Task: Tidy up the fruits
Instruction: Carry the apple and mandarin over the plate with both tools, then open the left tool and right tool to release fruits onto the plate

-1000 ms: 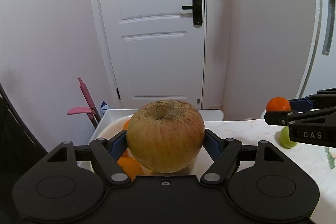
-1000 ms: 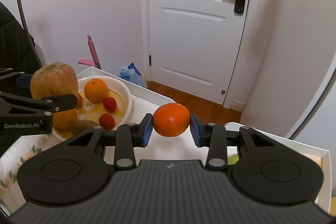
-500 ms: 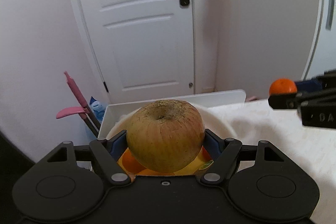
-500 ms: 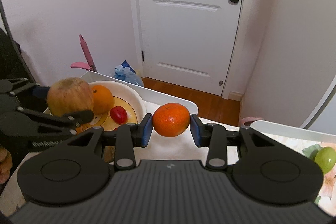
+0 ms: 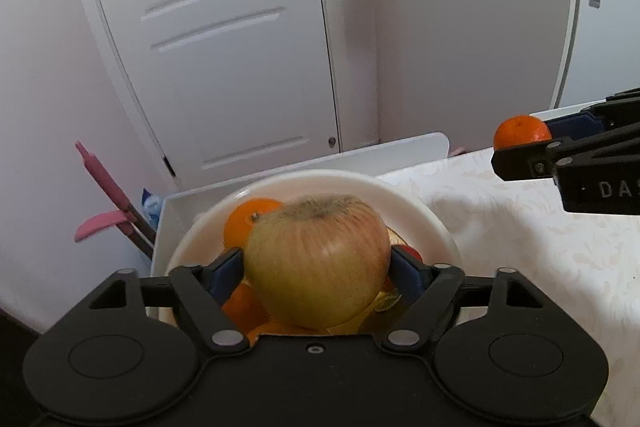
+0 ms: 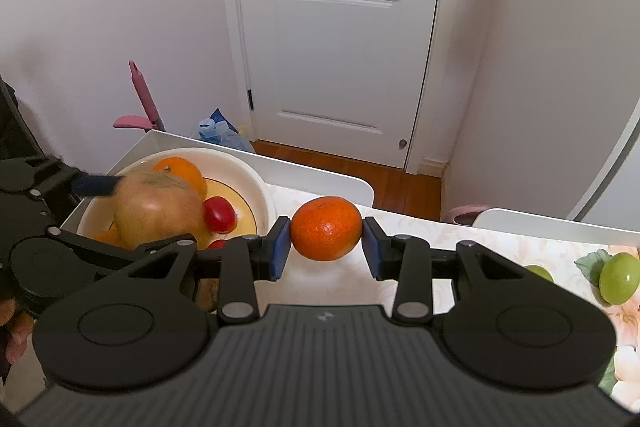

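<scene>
Fruit held over the bowl and the bench

The left gripper (image 5: 318, 269) has its fingers closed on a big apple (image 5: 318, 261). The apple is yellow-green with pink stripes, and its stem end points up. It hangs over a white bowl (image 5: 416, 201). In the bowl, an orange (image 5: 248, 217) sits just behind the apple. From the right wrist view, a red fruit (image 6: 219, 214) lies in the bowl beside the apple, and a second orange piece shows low down at the left.

The right gripper (image 6: 326, 247) has its fingers closed on a small tangerine (image 6: 326, 229). Blue pads press on both sides of it. The tangerine is held up above the bench (image 6: 420, 231), to the right of the bowl and not touching it.

The bench has a pale cloth with flowers on it. A green fruit (image 6: 619, 278) lies on the cloth far to the right, and another green one peeks out behind the right gripper.

A white door (image 6: 340, 27) with a black handle is behind the bench.
</scene>
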Motion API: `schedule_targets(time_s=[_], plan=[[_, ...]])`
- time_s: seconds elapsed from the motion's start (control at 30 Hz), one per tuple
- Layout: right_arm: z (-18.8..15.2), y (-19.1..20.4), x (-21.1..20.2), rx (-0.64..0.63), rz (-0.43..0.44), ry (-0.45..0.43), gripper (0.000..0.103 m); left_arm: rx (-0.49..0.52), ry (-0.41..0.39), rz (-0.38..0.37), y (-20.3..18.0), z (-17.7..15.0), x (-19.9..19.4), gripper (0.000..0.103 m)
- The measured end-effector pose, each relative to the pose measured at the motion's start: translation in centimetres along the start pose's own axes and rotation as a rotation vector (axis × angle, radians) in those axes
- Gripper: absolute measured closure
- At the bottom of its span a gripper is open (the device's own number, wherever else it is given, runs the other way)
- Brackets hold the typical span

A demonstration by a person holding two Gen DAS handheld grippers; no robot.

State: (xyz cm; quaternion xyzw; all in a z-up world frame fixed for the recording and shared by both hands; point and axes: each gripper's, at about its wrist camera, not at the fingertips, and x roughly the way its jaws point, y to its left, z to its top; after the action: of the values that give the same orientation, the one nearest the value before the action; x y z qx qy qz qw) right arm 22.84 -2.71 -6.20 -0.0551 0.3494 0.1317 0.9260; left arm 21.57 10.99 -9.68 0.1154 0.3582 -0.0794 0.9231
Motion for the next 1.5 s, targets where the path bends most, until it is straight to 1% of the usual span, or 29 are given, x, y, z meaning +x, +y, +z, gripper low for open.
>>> schedule_targets(time_s=[0.07,0.33,0.6,0.7,0.87,0.97,1.07,1.1,1.13,1.17,1.2,1.23,1.3,1.5], plan=[[0.1,0.2,-0.1,-0.003,0.003,-0.001,0.05,-0.008,-0.025,-0.001,0.3,0.0,-0.7,0.0],[1.1,0.8,0.4,-0.03,0.052,0.005,0.05,-0.076,-0.042,0.027,1.8,-0.6,-3.5,0.0],[1.9,1.5,2.2,-0.042,0.117,0.025,0.05,-0.152,-0.032,0.053,2.8,-2.2,-5.7,0.0],[1.7,1.5,3.1,-0.047,0.152,0.036,0.05,-0.169,-0.031,0.067,3.1,-2.7,-6.2,0.0],[0.9,1.2,4.4,-0.078,0.227,0.017,0.05,-0.195,-0.028,0.066,3.5,-3.3,-6.5,0.0],[0.4,1.1,5.0,-0.083,0.25,0.023,0.05,-0.189,-0.028,0.086,3.3,-3.5,-6.5,0.0],[0.1,1.1,5.2,-0.079,0.267,0.028,0.049,-0.216,-0.025,0.091,3.6,-3.7,-6.4,0.0],[0.0,1.1,5.1,-0.075,0.272,0.023,0.045,-0.224,-0.024,0.09,3.6,-3.8,-6.4,0.0],[0.0,1.0,4.9,-0.068,0.274,0.015,0.04,-0.228,-0.023,0.09,3.6,-3.8,-6.4,0.0],[-0.1,0.9,4.7,-0.061,0.277,0.007,0.028,-0.228,-0.022,0.09,3.5,-3.8,-6.4,0.0],[-0.1,0.8,4.5,-0.056,0.28,-0.001,0.022,-0.227,-0.021,0.091,3.4,-3.8,-6.6,0.0],[-0.1,0.7,4.2,-0.053,0.28,-0.007,0.02,-0.227,-0.022,0.091,3.4,-3.8,-6.6,0.0],[-0.2,0.6,3.7,-0.048,0.26,-0.014,0.007,-0.227,-0.02,0.092,3.3,-3.8,-6.8,0.0],[-0.8,1.1,2.0,-0.07,0.23,-0.018,0.005,-0.235,-0.014,0.094,2.8,-4.3,-7.4,0.0]])
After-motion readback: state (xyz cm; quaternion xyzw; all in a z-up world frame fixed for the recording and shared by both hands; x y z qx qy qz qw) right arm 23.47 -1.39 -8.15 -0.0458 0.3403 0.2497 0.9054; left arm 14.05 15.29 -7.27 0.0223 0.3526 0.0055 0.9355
